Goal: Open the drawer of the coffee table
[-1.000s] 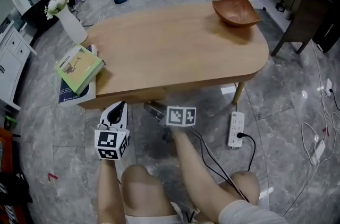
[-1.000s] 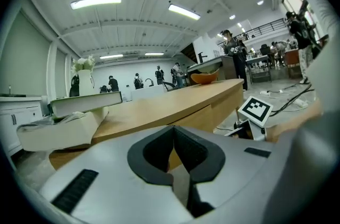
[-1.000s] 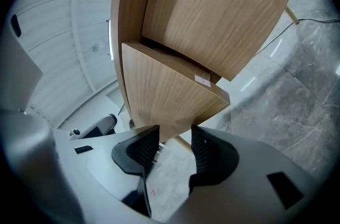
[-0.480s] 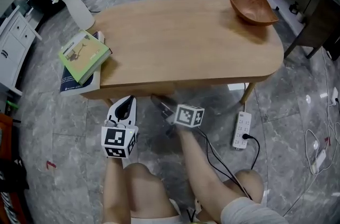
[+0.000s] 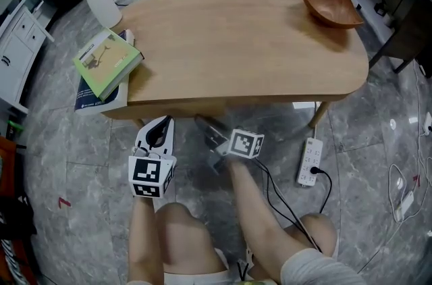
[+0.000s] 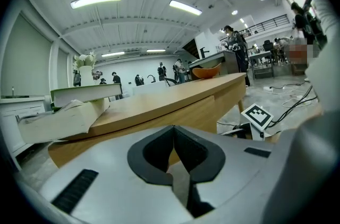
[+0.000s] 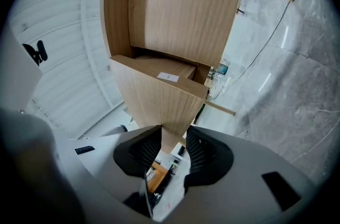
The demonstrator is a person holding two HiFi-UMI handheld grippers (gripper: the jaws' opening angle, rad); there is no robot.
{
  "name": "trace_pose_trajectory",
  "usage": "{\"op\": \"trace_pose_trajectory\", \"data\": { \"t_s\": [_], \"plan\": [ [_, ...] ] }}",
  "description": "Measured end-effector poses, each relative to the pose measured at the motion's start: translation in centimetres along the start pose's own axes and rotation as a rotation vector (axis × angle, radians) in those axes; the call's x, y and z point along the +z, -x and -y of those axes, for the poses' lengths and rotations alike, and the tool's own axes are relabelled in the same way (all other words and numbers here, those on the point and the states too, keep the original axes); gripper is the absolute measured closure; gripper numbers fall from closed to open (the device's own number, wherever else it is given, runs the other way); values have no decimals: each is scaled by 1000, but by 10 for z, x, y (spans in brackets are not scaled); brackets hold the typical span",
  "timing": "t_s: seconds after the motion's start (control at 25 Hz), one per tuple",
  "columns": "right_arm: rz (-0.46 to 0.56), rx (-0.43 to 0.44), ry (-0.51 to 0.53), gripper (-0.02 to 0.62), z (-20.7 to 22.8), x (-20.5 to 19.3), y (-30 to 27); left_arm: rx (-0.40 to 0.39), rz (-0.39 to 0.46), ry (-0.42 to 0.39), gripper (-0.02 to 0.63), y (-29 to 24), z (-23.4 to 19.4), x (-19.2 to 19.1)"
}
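Note:
The oval wooden coffee table fills the middle of the head view. Its drawer front hangs under the near edge. My right gripper reaches under that edge, and its jaws are closing on the drawer front's lower rim, which fills the gap between the pads. The same drawer panel shows in the left gripper view. My left gripper hovers just in front of the table's near left edge, shut with nothing in it.
A green book on a stack overhangs the table's left end, beside a white vase of flowers on the floor. A wooden bowl sits at the far right. A power strip with cables lies on the marble floor at the right.
The right gripper has tipped up a little under the table's edge and its marker cube has turned slightly. The left gripper has kept its place. The head camera has shifted.

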State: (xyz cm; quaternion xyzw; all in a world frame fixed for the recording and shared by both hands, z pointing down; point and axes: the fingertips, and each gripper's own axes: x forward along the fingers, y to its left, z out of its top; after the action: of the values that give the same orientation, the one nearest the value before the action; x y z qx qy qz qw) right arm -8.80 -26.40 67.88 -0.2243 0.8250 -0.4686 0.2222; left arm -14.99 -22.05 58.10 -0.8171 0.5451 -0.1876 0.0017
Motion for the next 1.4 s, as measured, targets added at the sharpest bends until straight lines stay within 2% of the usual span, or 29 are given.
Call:
{"op": "trace_pose_trajectory", "data": {
  "t_s": [0.36,0.52,0.64,0.76,0.96,1.04,1.2,1.4],
  "plan": [
    [30,-6,-37,442,-4,-5,8,-22,-77,-137,595,5,-3,5],
    [7,-10,-25,442,-6,-8,10,-21,-95,-199,595,6,-6,9],
    [-1,-14,-27,442,-5,-9,11,-49,-124,-250,593,5,-3,8],
    [9,-15,-44,442,-6,-9,11,-88,-171,-294,477,4,-1,5],
    [23,-5,-70,442,-9,-13,16,-70,-215,-439,459,4,-14,9],
    [27,-6,-73,442,-9,-15,17,-92,-247,-473,454,2,-18,5],
    [29,-1,-58,442,-11,-15,17,-172,-316,-479,454,-4,-22,-7],
    [16,-28,-45,440,-9,-16,19,-247,-363,-555,454,-10,-22,-13]
  ]
}}
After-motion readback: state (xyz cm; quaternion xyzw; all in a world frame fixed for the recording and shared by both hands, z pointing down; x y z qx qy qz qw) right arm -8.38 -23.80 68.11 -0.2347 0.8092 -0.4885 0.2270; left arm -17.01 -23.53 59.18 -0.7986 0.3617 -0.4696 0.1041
